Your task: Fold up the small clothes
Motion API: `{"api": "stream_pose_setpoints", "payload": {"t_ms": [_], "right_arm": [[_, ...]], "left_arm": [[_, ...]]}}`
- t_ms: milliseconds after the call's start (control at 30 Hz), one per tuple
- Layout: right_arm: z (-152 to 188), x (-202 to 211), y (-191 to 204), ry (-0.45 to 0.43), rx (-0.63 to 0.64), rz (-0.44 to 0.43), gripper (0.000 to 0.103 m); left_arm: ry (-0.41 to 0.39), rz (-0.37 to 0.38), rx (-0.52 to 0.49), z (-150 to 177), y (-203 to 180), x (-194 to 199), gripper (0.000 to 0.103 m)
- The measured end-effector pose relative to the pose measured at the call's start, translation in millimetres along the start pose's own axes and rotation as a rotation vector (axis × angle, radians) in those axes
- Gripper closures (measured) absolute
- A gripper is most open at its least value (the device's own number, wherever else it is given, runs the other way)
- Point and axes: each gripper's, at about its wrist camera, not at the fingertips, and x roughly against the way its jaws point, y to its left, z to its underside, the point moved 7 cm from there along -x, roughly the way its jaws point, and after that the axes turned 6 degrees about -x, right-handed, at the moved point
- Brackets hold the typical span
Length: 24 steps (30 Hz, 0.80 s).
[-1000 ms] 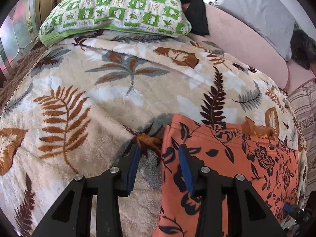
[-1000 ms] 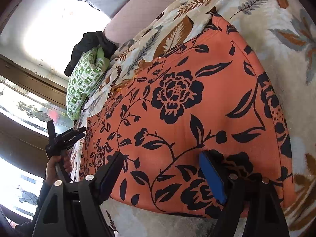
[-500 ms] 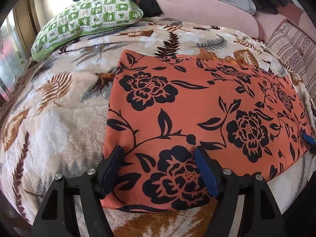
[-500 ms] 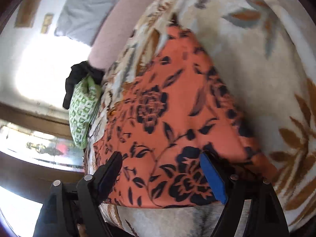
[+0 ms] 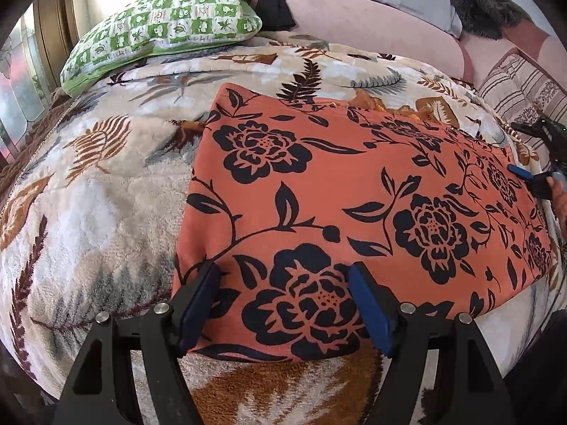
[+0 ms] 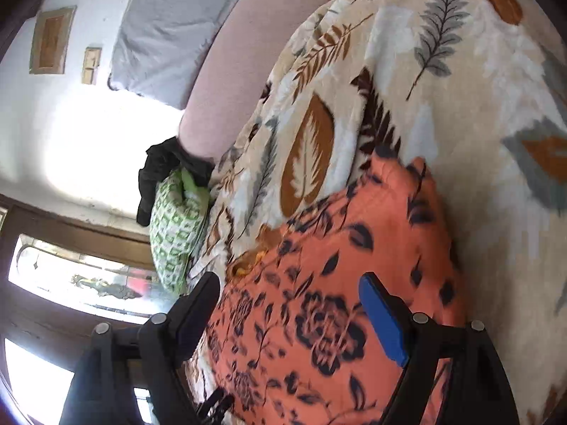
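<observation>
An orange cloth printed with black flowers and leaves (image 5: 354, 191) lies spread flat on a cream plush blanket patterned with brown and grey fern leaves (image 5: 106, 191), its near hem just above the left gripper (image 5: 287, 304). That gripper's jaws stand wide apart, empty, straddling the hem beside the cloth's near left corner, with the blue pads (image 5: 368, 308) on either side of a large black bloom. The right gripper (image 6: 287, 315) hovers at the opposite end of the same cloth (image 6: 336, 283), jaws likewise wide and holding nothing; the right wrist view is blurred, so whether its fingers touch the fabric cannot be told.

The risk, judging from this layout, lies in the grab. The fabric looks thin and the blanket beneath is deep-piled, so a low pinch may catch blanket along with cloth, dragging both. A shallow pinch on the hem alone may slip free mid-lift. If the two grippers close at unequal depths, the fold would likely come out skewed. A frayed yellow-orange edge (image 5: 397, 106) peeks out along the far hem, hinting at a second layer that could shift or bunch.

A green-and-white checked pillow (image 5: 163, 28) sits well apart at the bed's head, against a pink padded headboard (image 5: 372, 24).
</observation>
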Motion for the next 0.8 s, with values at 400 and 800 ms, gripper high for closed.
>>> {"api": "stream_pose_setpoints", "payload": {"t_ms": [400,800], "right_arm": [[35,39,1,-0.066,-0.006,-0.055,0.020],[155,81,-58,-0.047,-0.023,-0.031,0.020]], "left_arm": [[-0.014,0.016,0.003,0,-1,9,0.021],[0.027,-0.012,0.158,26,38,19,0.021]]}}
